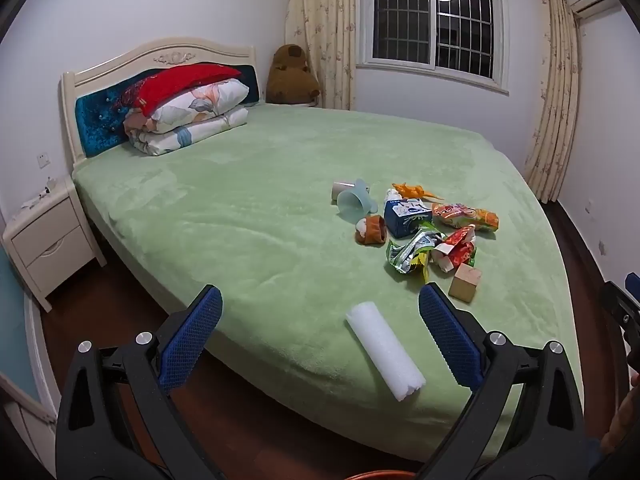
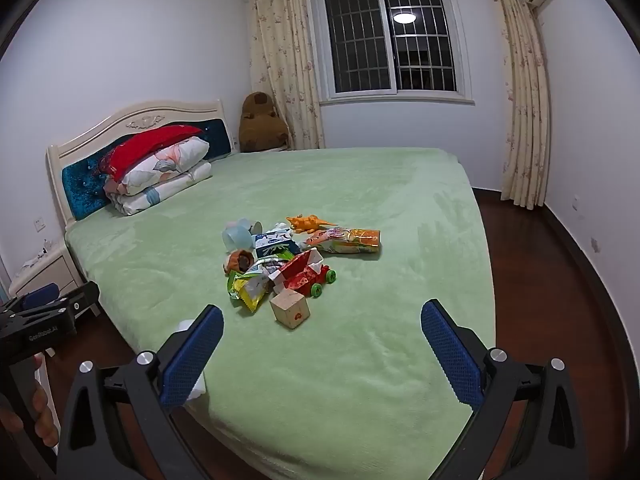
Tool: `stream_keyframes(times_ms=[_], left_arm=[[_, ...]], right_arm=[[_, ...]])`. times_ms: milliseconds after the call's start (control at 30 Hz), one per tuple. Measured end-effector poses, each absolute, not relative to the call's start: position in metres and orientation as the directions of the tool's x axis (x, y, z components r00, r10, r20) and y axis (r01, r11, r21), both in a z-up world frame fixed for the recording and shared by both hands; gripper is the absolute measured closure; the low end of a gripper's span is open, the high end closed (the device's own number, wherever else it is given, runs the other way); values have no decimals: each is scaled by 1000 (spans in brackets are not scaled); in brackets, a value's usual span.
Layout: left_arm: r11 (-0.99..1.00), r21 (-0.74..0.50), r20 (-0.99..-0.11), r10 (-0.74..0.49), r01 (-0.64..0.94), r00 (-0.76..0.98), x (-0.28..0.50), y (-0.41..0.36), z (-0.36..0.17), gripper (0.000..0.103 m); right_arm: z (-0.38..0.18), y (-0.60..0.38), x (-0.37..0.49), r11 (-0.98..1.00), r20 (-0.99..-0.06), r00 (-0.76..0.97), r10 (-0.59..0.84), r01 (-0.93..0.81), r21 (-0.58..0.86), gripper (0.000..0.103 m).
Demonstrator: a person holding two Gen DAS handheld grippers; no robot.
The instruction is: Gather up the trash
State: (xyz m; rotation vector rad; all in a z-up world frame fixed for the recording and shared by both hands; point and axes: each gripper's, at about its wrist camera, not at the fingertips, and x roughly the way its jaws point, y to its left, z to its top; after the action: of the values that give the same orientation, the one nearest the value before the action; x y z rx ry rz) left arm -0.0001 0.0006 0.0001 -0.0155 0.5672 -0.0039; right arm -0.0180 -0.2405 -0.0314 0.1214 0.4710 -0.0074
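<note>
Jaws on both of your grippers stand wide apart and hold nothing. Your left gripper [image 1: 320, 332] hangs over the near edge of the bed [image 1: 248, 216], and the white foam roll [image 1: 385, 350] lies on the green cover just ahead of it, right of centre between the blue pads and nearer the right-hand one. Its long axis runs slantwise, from upper left down to lower right in the left wrist view, so the jaws as they stand would straddle it at an angle, not squarely across (a turn of your wrist looks needed before you close).

Your right gripper [image 2: 322, 344] sits farther from that roll; in its own view the foam shows only as a white sliver [image 2: 188, 326] behind the left pad. What lies ahead of it is the wooden block [image 2: 290, 308], with the crumpled yellow-green snack wrapper [image 2: 250, 286] just beyond and to the left, touching the red toy car [image 2: 306, 278]. Past these sit the orange snack packet [image 2: 344, 240] and the blue-and-white carton [image 2: 274, 242].

By my reckoning the left is the nearer hand for the roll, the right for the wrappers.
</note>
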Motion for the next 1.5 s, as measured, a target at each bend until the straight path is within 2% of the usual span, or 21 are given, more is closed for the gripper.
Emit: stream_keyframes(times_ms=[400, 467, 1500], left_arm=[[1000, 0, -522, 4, -5, 853, -10, -1, 4, 7], [1000, -15, -545, -14, 7, 838, -1, -1, 0, 7], [999, -23, -564, -34, 25, 825, -1, -4, -8, 7]], right_arm=[[-31, -241, -20, 992, -452, 892, 20, 38, 118, 6], [-32, -241, -19, 992, -452, 892, 16, 42, 118, 5], [-27, -243, -23, 992, -451, 893, 11, 48, 119, 6]])
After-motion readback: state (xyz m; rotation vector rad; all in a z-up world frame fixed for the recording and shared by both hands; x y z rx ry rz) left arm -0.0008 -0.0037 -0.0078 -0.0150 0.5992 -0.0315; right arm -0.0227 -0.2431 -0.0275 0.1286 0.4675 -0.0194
